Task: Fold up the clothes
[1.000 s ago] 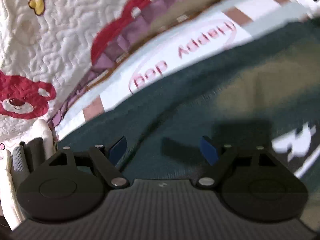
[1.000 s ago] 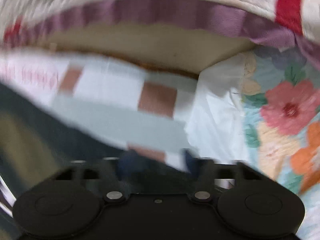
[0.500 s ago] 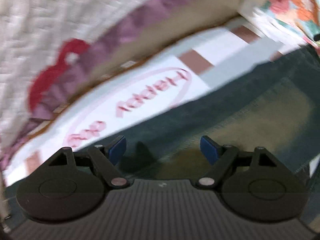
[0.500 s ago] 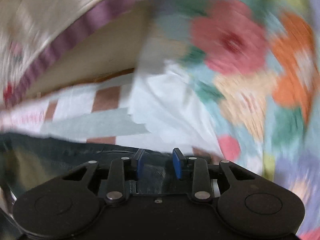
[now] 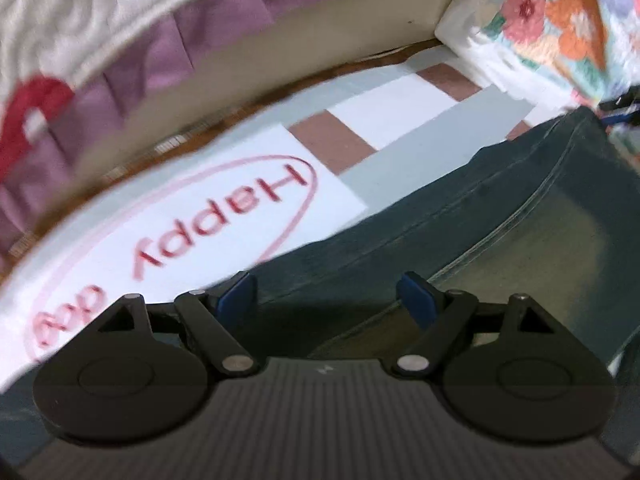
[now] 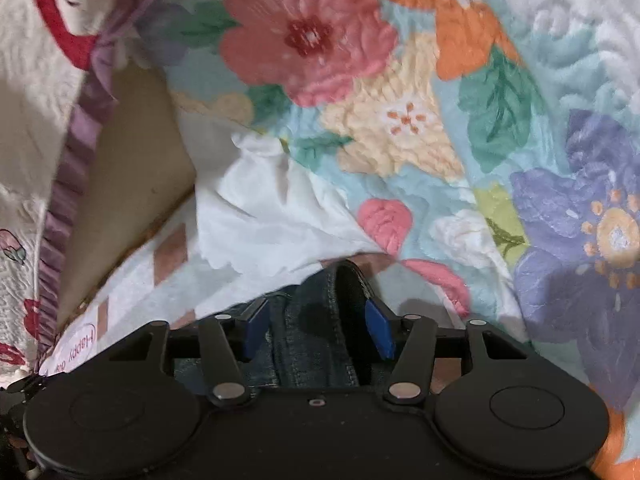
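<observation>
Since half a second ago, the right tool (image 6: 316, 330) has widened; its blue fingers now stand apart around a raised fold of the jeans (image 6: 320, 320), not pressing it. The left tool (image 5: 330, 300) is wide open over the jeans (image 5: 500, 216), which lie on a mat (image 5: 400, 100) printed "Happy". Farther right lies a floral quilt (image 6: 440, 120).

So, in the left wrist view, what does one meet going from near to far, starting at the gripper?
Left gripper → dark jeans → white mat with the "Happy" print → beige wall → purple ruffle of the quilt.
</observation>
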